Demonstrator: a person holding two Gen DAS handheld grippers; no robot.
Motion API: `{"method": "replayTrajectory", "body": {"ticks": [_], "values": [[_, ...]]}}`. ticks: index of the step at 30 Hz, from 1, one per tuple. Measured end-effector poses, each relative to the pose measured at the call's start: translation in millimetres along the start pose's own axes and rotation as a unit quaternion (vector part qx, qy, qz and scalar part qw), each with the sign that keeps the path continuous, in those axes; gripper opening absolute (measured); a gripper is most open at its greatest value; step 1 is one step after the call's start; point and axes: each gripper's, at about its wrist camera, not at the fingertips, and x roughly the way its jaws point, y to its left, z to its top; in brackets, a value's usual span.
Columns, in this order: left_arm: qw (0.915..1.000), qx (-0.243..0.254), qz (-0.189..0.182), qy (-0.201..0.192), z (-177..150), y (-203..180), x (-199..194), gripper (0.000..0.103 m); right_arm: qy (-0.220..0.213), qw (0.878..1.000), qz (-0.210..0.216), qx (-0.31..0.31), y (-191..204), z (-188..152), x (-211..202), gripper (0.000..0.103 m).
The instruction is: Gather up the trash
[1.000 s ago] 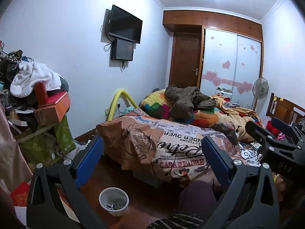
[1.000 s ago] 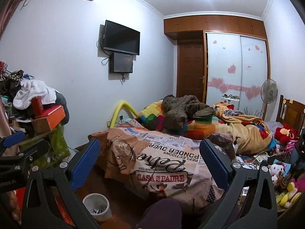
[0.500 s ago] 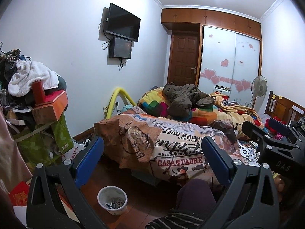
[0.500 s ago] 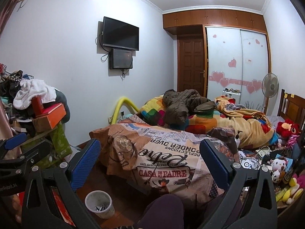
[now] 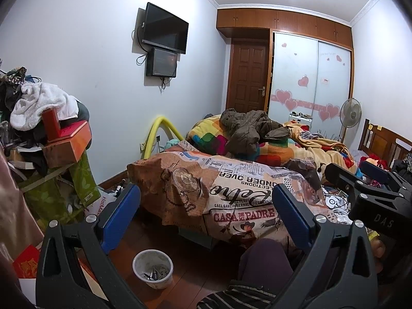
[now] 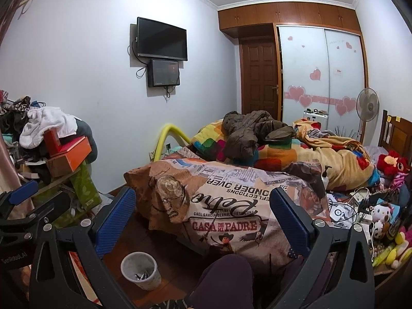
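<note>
Holding the left gripper (image 5: 206, 215) and right gripper (image 6: 202, 213) wide open and empty, we lower them slowly toward the white bin (image 5: 153, 268) on the near floor, left of the bed (image 5: 231, 188).

The contents of the small white bin (image 5: 152, 268) on the floor are seen only as a dark and pale tangle; what they are cannot be told. The bed frame is hidden under the printed quilt (image 6: 224, 206). The clutter (image 6: 360, 211) of cables and small items at the right of the bed is too small to be sorted out. The left gripper (image 6: 28, 203) is cut off by the edge of the right wrist view.
</note>
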Motion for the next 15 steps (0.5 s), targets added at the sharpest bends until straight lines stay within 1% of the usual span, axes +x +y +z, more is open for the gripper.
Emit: {"method": "replayTrajectory", "body": {"ticks": [15], "values": [[1.0,-0.002,-0.002,0.005,-6.4,5.3,4.3,0.102,0.003,1.0,0.0,0.001,-0.6,-0.2,1.6,0.103]]}}
